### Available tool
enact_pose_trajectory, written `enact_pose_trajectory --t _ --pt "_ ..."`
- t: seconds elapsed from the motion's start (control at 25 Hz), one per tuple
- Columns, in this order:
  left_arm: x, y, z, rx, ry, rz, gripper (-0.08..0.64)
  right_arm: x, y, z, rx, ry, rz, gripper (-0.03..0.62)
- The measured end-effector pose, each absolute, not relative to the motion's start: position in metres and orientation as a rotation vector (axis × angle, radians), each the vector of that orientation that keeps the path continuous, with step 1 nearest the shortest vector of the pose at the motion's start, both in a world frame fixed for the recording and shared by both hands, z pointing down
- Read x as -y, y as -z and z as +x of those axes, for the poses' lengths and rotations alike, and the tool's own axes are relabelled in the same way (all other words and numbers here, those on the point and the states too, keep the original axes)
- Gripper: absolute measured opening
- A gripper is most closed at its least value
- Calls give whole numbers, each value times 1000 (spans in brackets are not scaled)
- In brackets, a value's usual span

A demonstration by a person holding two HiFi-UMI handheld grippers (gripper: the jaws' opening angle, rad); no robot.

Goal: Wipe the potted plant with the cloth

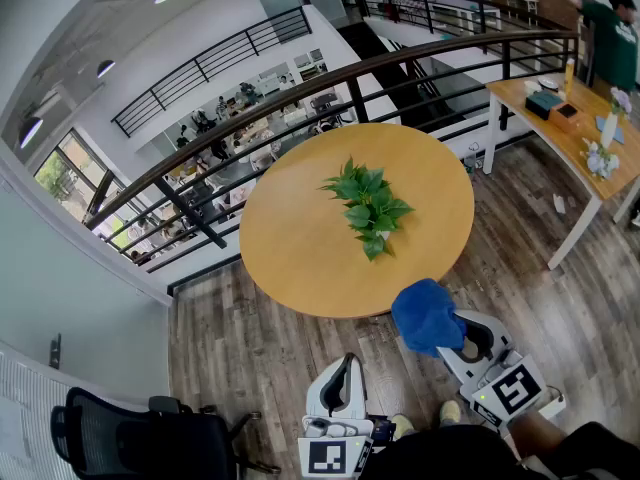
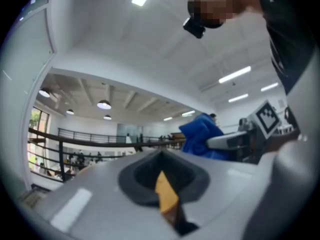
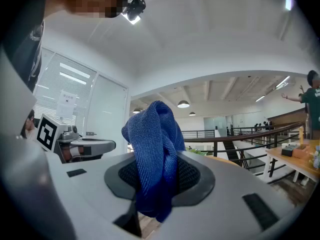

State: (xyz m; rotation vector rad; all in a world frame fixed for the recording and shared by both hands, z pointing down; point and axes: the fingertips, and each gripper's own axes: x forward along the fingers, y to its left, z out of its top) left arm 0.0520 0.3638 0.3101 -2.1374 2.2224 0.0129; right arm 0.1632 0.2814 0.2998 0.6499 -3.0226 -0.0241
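A small potted plant (image 1: 368, 208) with green leaves stands in the middle of a round wooden table (image 1: 290, 238). My right gripper (image 1: 447, 334) hangs level just short of the table's near edge, shut on a bunched blue cloth (image 1: 427, 314). In the right gripper view the cloth (image 3: 154, 154) is pinched between the jaws and bulges above them, and a few leaves of the plant (image 3: 198, 153) show behind it. My left gripper (image 1: 345, 361) is further back and to the left, shut with nothing in it. The left gripper view shows the cloth (image 2: 201, 135) off to its right.
A black railing (image 1: 300, 88) curves behind the table over a lower floor. A long wooden table (image 1: 575, 138) with small items stands at the right, with a person (image 1: 610, 38) beside it. A black office chair (image 1: 140, 433) is at the lower left on the wooden floor.
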Motion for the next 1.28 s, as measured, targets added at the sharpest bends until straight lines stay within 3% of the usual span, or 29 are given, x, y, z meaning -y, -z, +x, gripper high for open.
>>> enact_pose_trajectory --t 0.84,1.28 --pt "-385 -318 5 -2219 -25 -2175 -2 -283 -298 137 3006 -52 825 137" --pt "-322 -327 -7 -2215 -7 -2190 -2 -224 -304 125 3005 -17 835 137"
